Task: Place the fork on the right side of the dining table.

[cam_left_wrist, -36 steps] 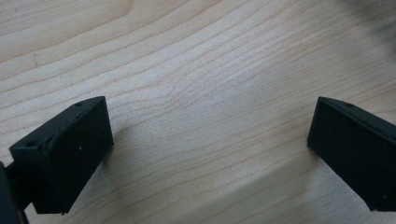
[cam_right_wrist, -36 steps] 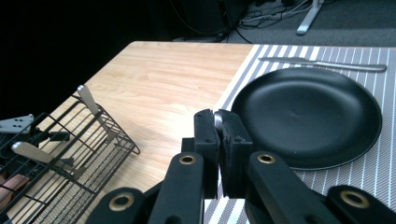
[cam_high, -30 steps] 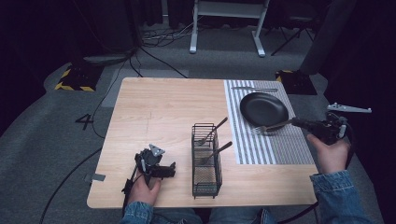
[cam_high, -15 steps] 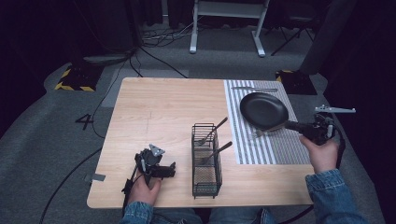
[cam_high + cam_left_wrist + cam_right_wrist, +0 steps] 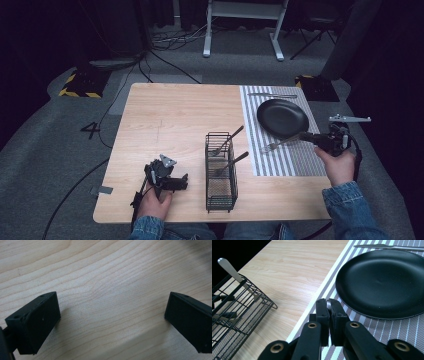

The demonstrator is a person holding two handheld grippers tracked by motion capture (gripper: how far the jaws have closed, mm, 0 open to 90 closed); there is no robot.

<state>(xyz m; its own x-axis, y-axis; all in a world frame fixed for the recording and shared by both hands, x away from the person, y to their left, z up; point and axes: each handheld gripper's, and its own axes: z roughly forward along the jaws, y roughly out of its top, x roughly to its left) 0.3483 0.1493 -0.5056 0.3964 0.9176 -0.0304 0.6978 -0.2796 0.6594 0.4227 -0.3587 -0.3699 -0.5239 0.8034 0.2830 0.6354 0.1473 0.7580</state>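
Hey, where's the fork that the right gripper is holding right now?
In the high view the fork lies across the striped placemat at the table's right, just in front of the black plate, with its handle clamped in the right gripper.

The table (image 5: pixel 175 115) is pale wood with a fine, wavy grain. Along its far right side lies a placemat (image 5: pixel 285 162) in grey and white stripes. On it, the round plate (image 5: pixel 282 118) is matte black, and the knife (image 5: pixel 272 95) beyond it is silver. The wire caddy (image 5: pixel 220 187) is black, and so are the handles of the cutlery standing in it. Both grippers are black, the right gripper (image 5: pixel 329 305) with brass-coloured rivets, nipping a silver fork (image 5: pixel 280 144). The person's sleeves (image 5: pixel 357 212) are blue denim.
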